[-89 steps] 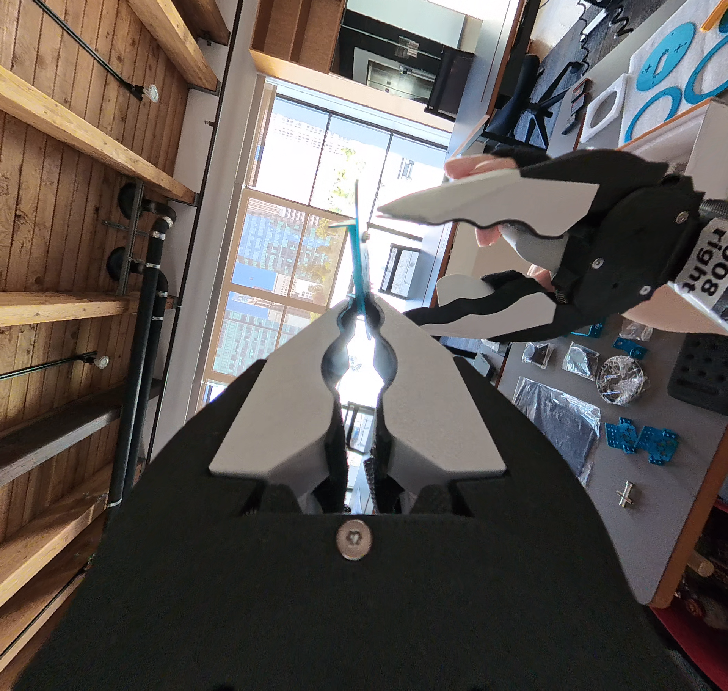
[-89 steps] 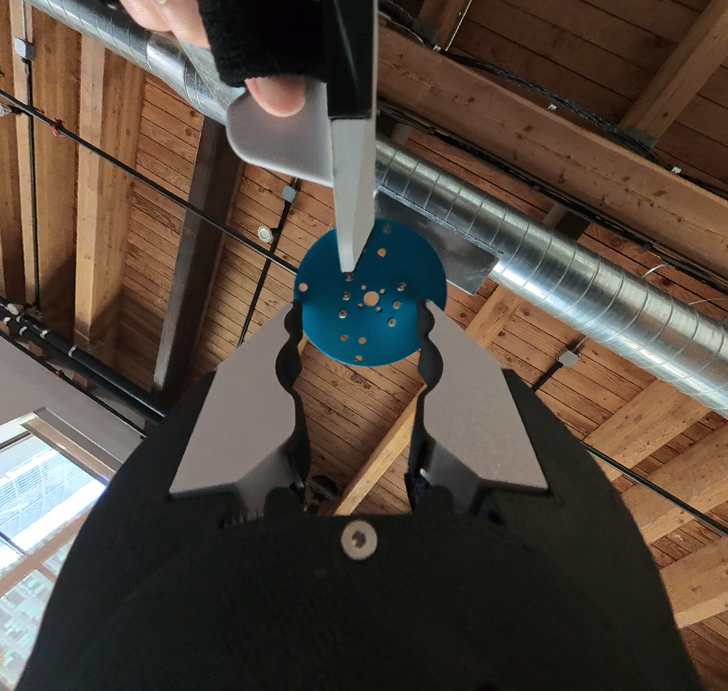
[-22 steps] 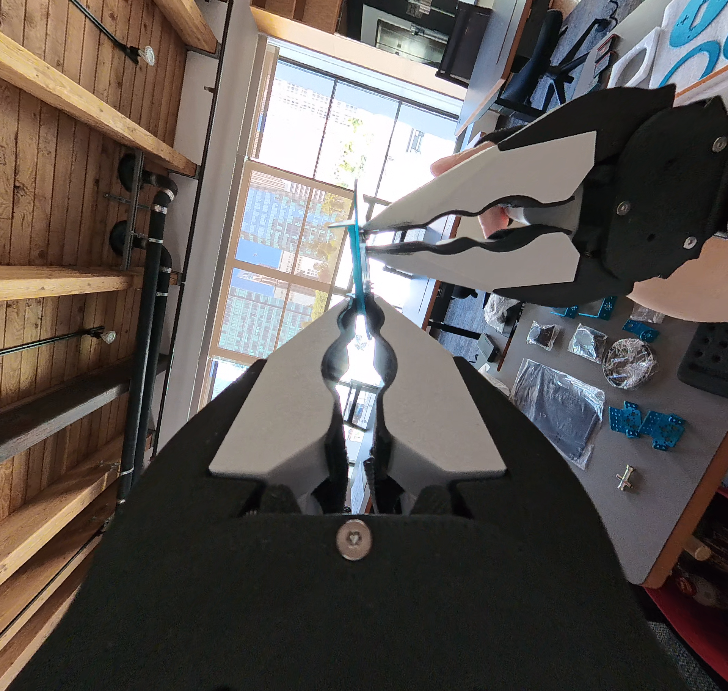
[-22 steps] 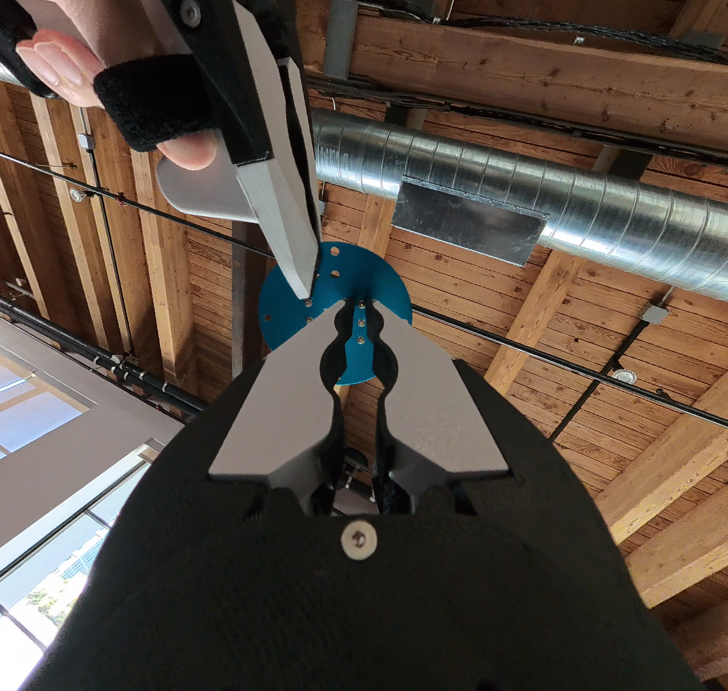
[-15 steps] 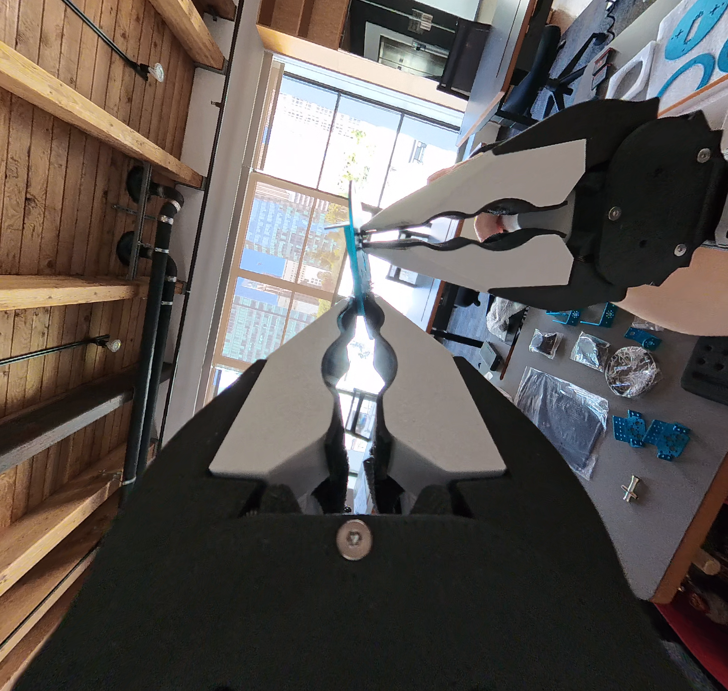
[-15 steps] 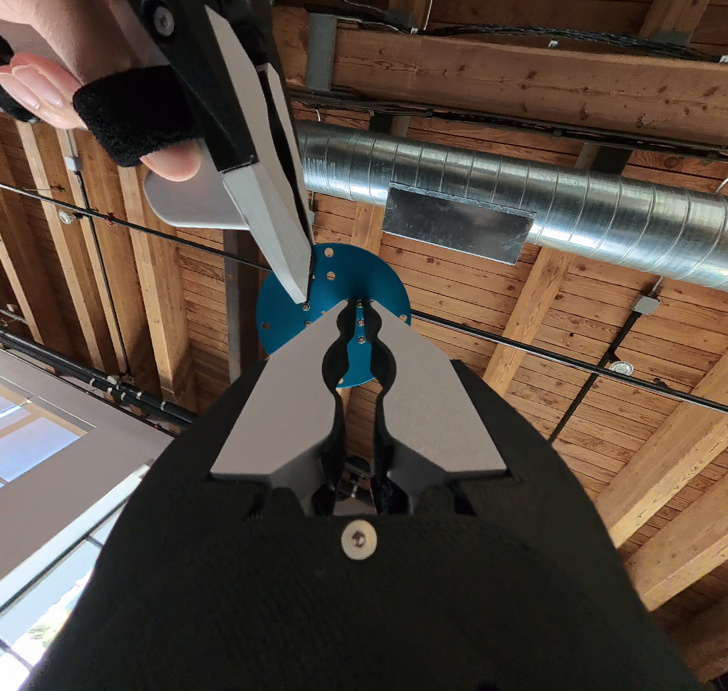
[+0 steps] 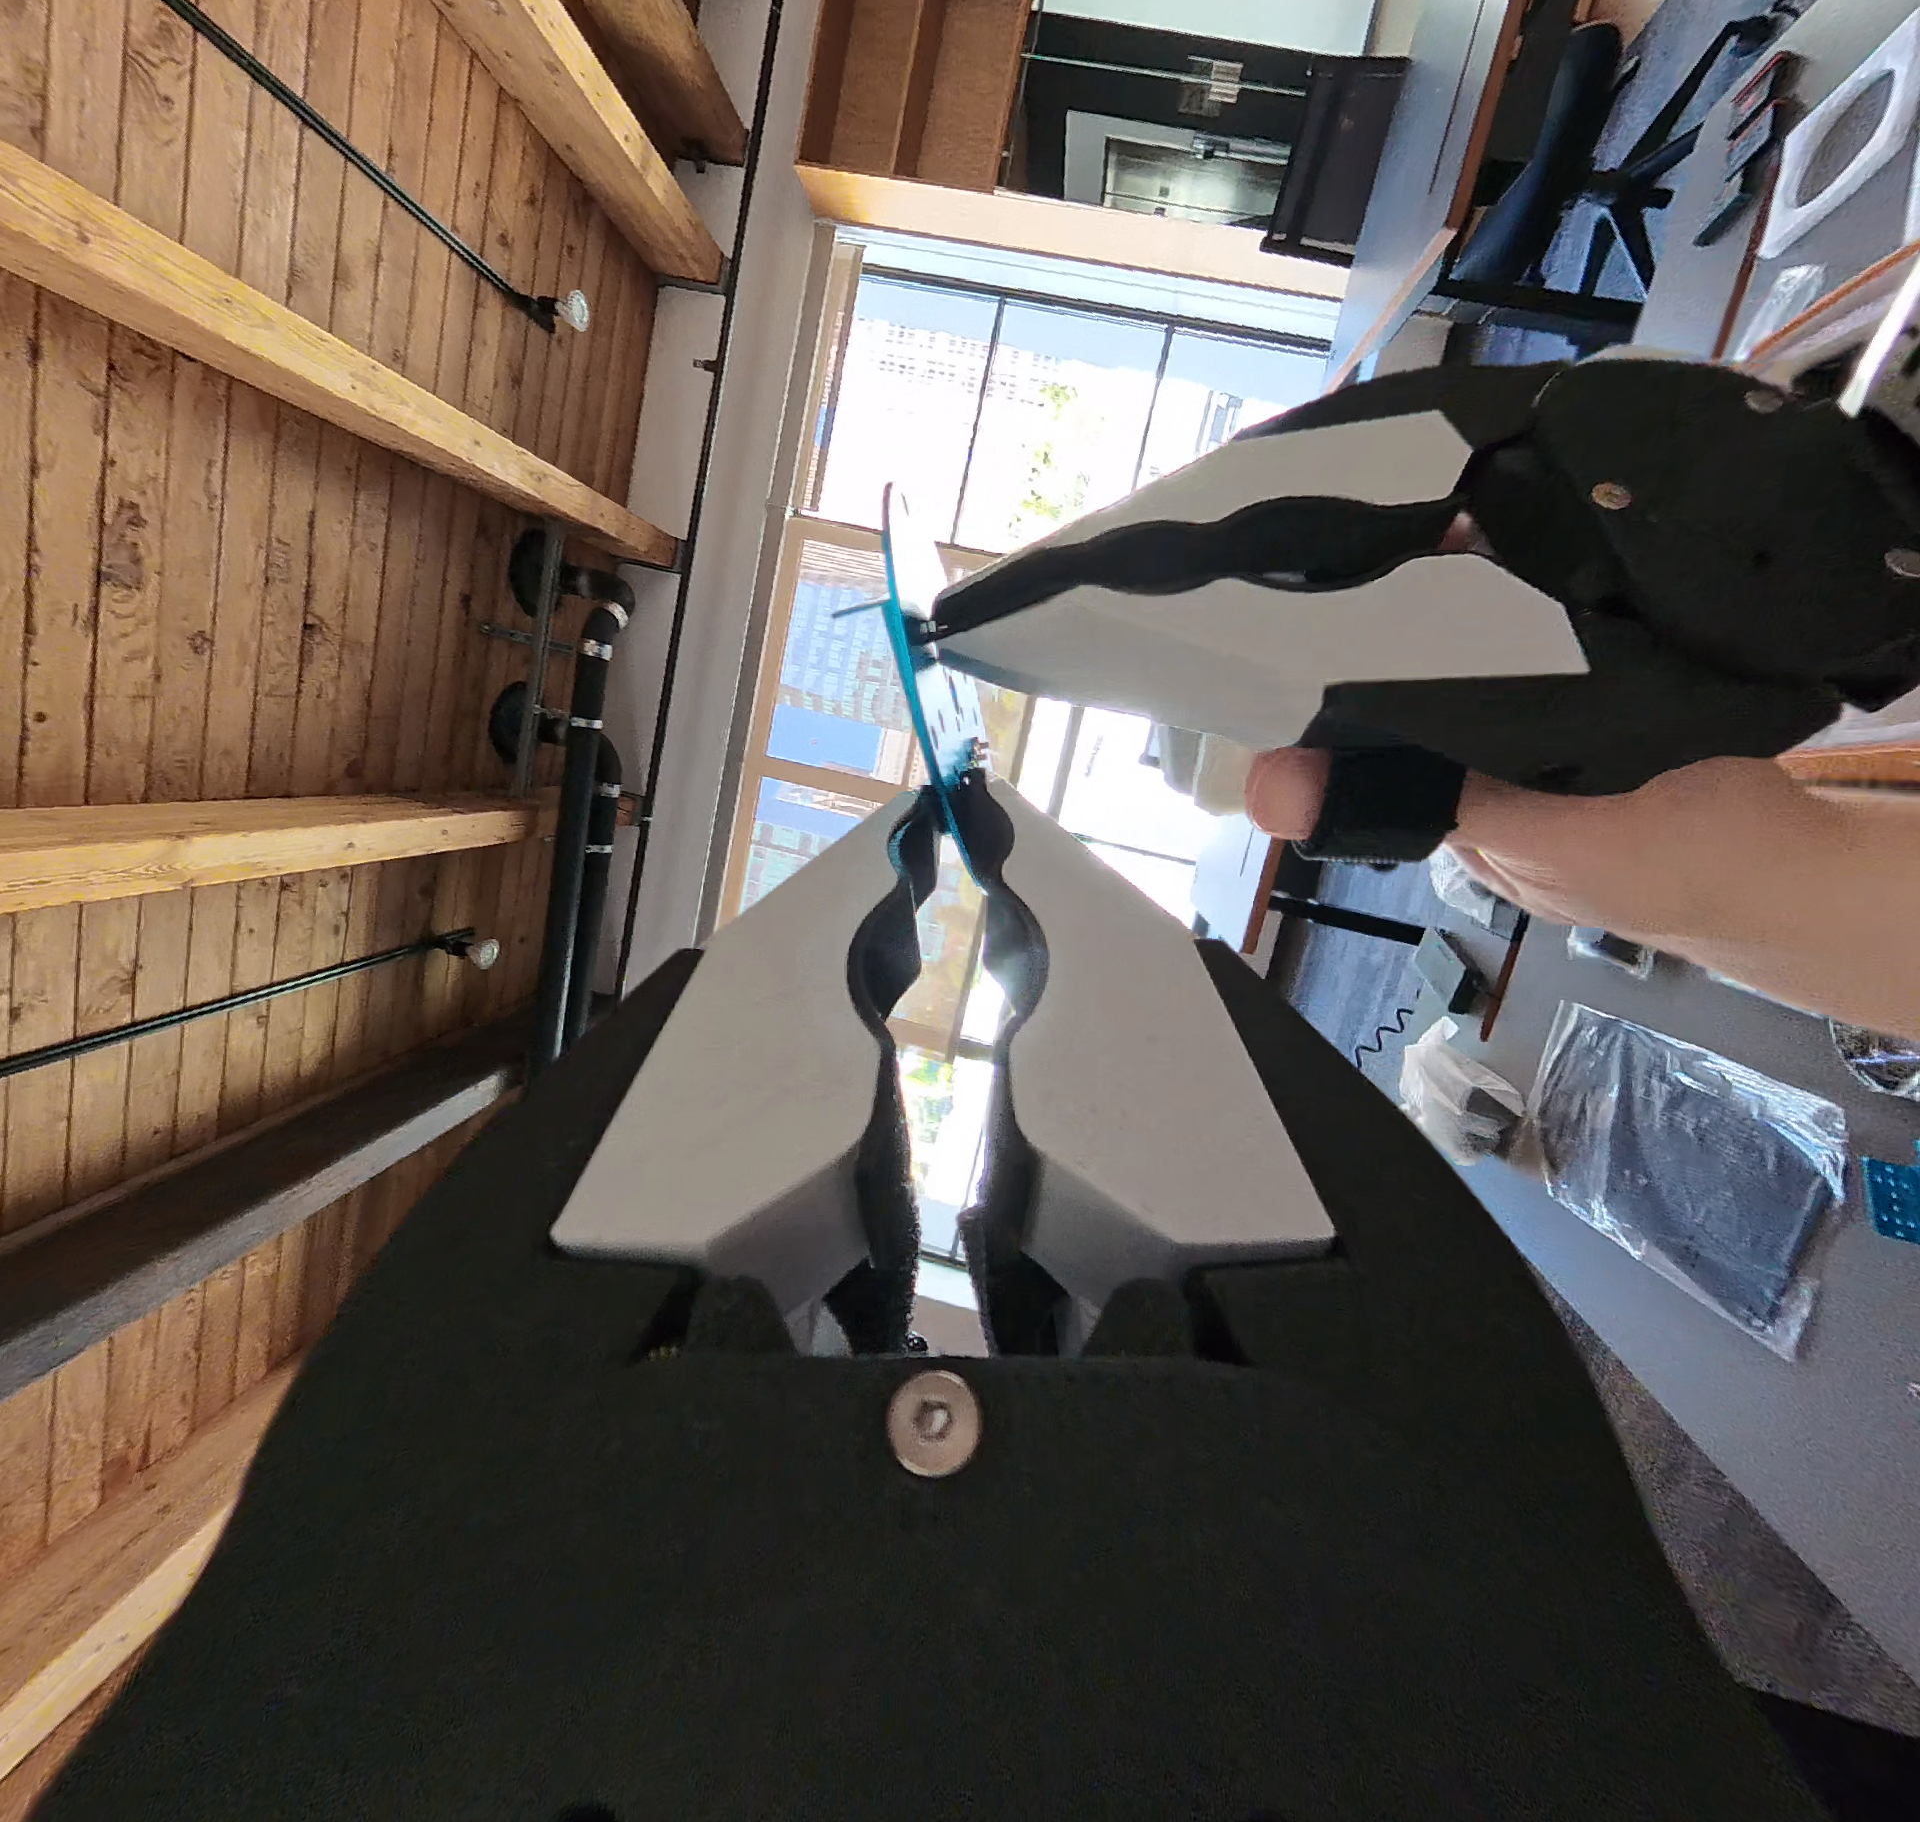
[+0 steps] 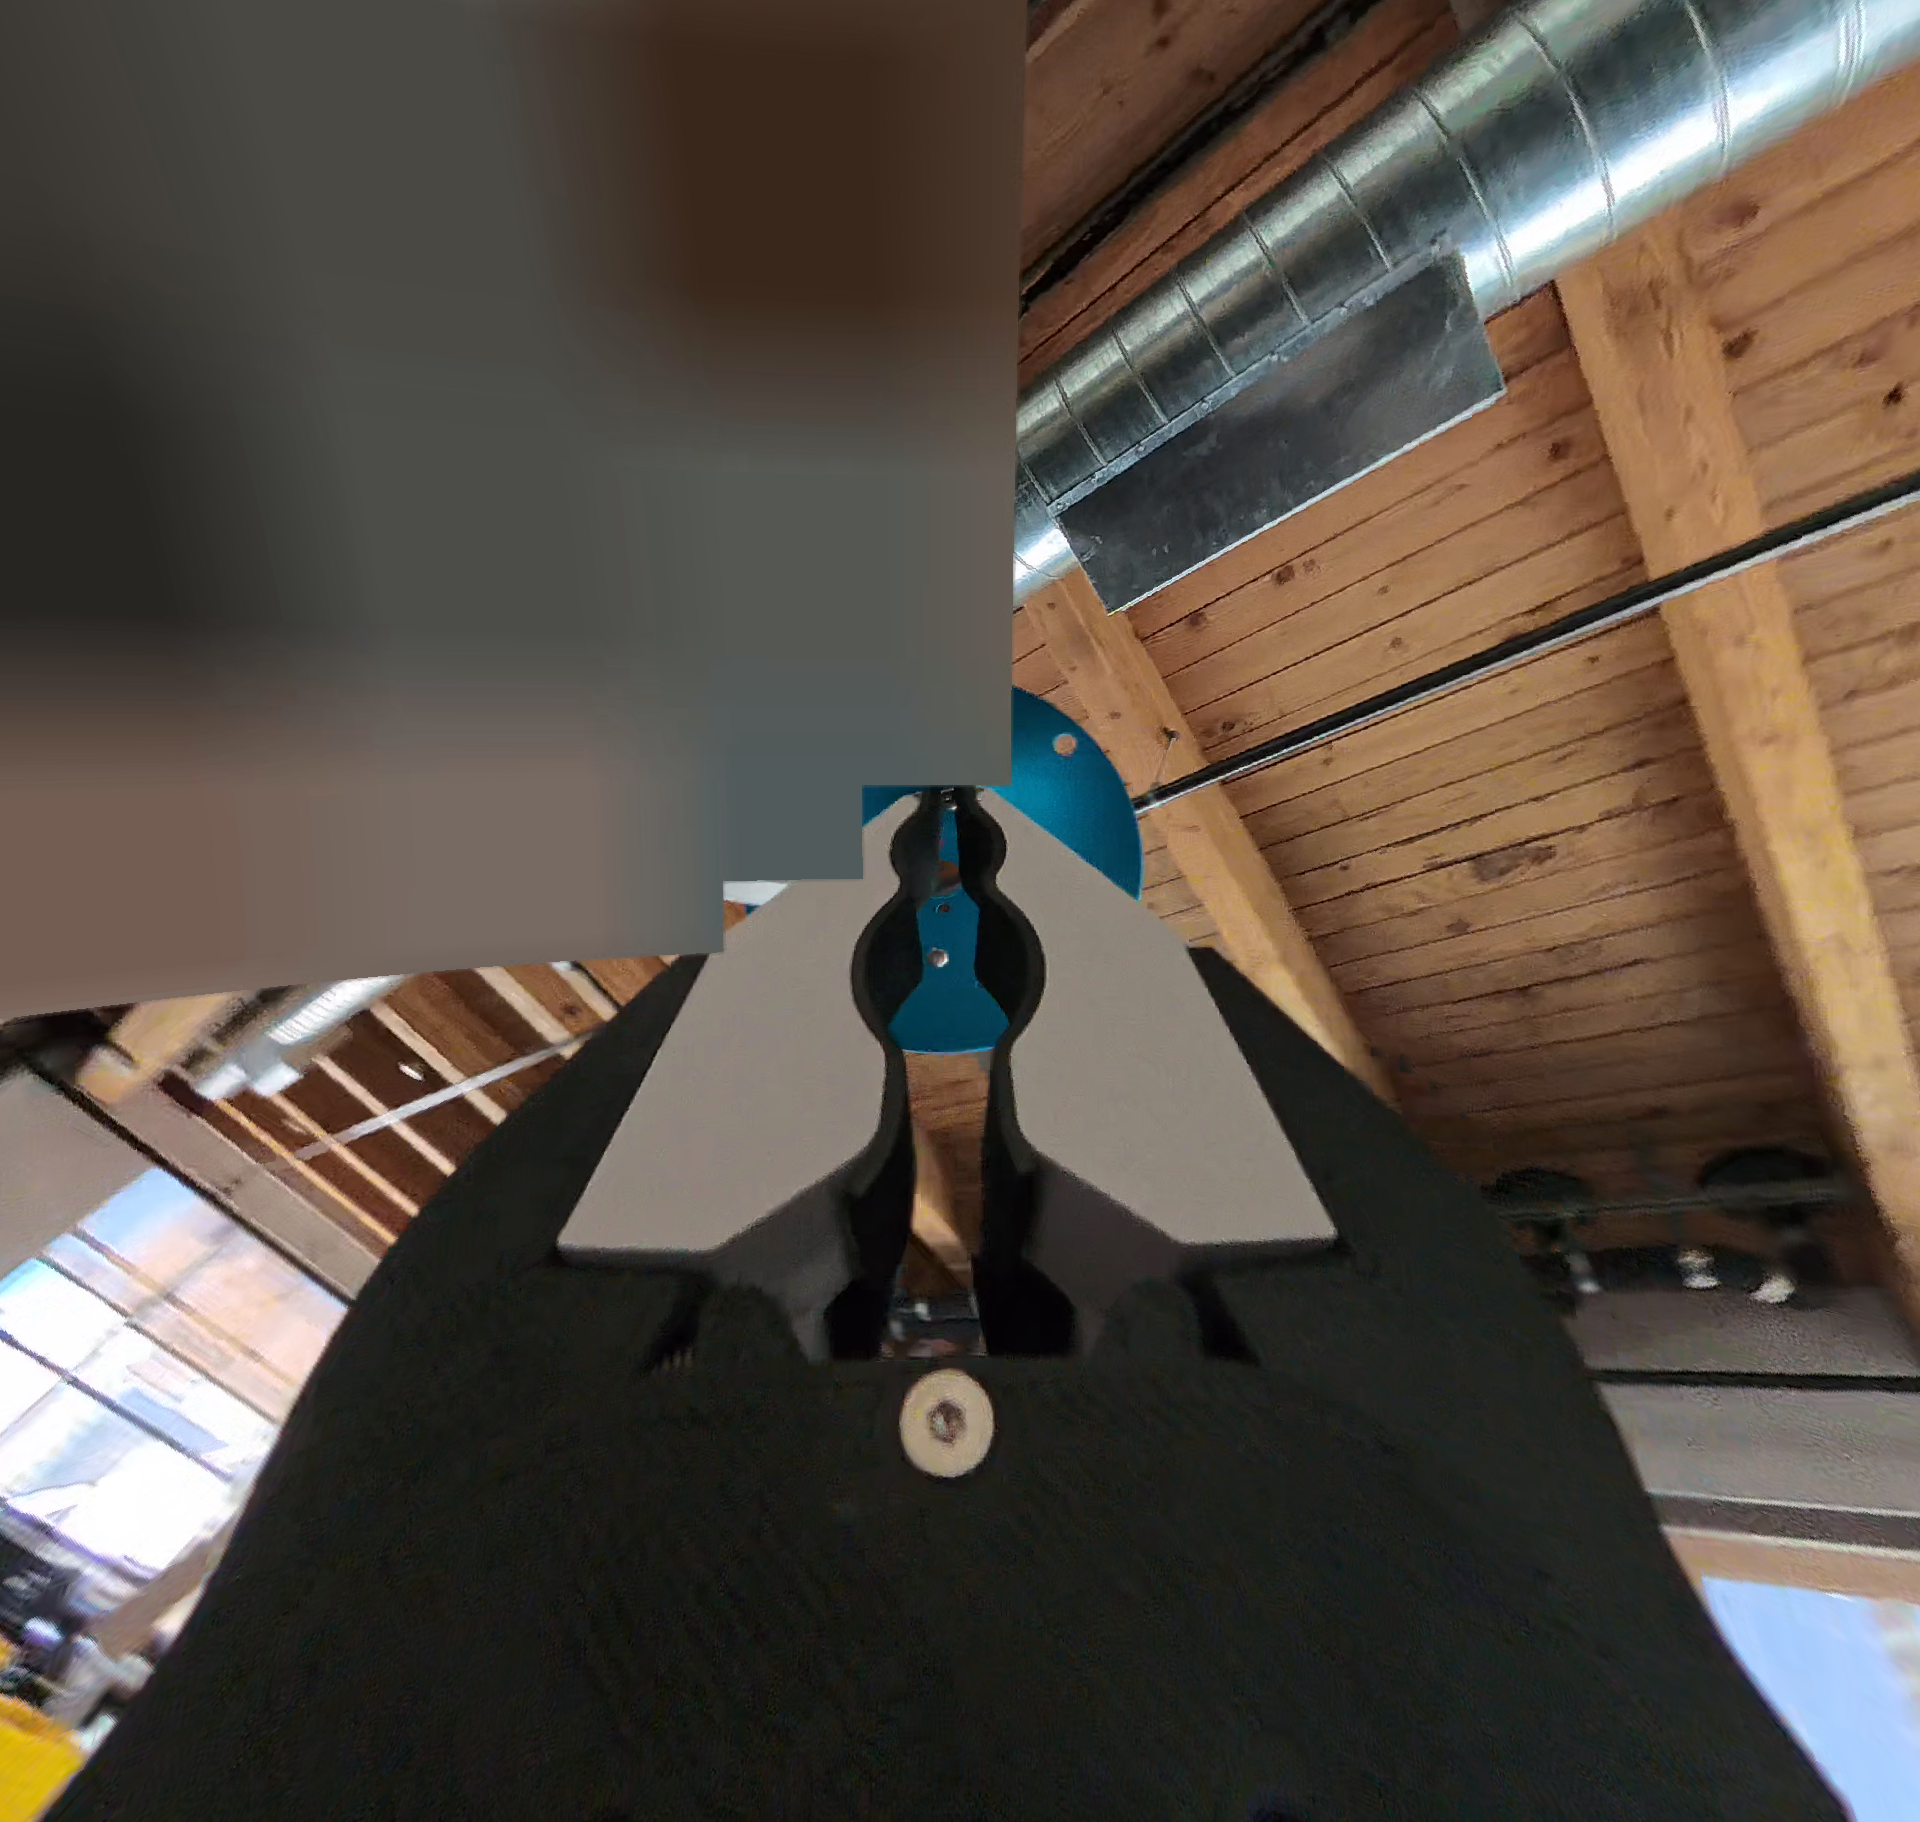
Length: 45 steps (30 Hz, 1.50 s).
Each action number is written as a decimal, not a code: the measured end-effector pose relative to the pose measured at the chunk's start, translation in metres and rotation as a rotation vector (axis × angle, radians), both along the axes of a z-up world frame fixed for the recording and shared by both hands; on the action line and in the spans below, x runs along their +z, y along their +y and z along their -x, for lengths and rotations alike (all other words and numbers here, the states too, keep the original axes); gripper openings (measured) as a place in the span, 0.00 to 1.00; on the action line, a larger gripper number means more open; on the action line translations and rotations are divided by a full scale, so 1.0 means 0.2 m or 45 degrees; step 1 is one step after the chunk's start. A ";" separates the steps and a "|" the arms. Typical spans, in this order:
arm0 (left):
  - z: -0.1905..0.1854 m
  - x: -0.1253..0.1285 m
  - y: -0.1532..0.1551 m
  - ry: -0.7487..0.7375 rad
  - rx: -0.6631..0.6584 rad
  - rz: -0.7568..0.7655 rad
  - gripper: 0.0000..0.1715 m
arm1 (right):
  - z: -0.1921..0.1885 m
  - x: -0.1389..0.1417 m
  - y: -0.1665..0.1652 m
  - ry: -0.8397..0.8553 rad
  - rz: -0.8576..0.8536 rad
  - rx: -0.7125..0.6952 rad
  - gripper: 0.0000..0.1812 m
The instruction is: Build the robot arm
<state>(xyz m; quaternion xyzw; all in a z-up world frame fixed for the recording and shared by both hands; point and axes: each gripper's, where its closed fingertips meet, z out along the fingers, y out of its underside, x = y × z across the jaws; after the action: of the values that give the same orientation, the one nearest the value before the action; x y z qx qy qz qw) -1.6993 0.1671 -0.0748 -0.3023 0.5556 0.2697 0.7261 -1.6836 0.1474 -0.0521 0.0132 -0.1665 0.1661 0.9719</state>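
Disc (image 7: 920,671), blue, perforated, edge-on at centre of left wrist view: left gripper (image 7: 951,816) is pinching its lower rim; right gripper (image 7: 935,626), entering from right, is nipping a small screw at its face. Right wrist view: right gripper (image 8: 951,804), nearly closed, is meeting the disc (image 8: 1070,806) at centre; ceiling duct (image 8: 1455,183) is showing at upper right.

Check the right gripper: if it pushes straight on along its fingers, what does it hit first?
The blue disc. The right gripper is shut on a small screw-like pin at the disc's face, so the disc lies directly ahead, touching or nearly so. The left gripper pinches the disc's edge. Beyond it: only wooden ceiling, far off.
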 end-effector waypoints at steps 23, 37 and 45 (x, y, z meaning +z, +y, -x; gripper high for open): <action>0.20 -0.07 0.16 -0.247 -0.092 0.408 0.02 | 0.28 -0.14 0.25 -0.274 -0.088 -0.902 0.07; 0.19 -0.09 0.13 -0.246 -0.120 0.398 0.02 | 0.29 -0.15 0.23 -0.321 -0.040 -0.770 0.03; 0.18 -0.10 0.12 -0.234 -0.128 0.384 0.02 | 0.28 -0.16 0.21 -0.328 -0.018 -0.694 0.01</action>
<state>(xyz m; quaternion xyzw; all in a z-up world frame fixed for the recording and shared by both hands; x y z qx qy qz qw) -1.7358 0.1907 -0.0948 -0.4028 0.5355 0.1180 0.7328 -1.7403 0.1901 -0.0832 -0.0465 -0.2868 -0.1017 0.9514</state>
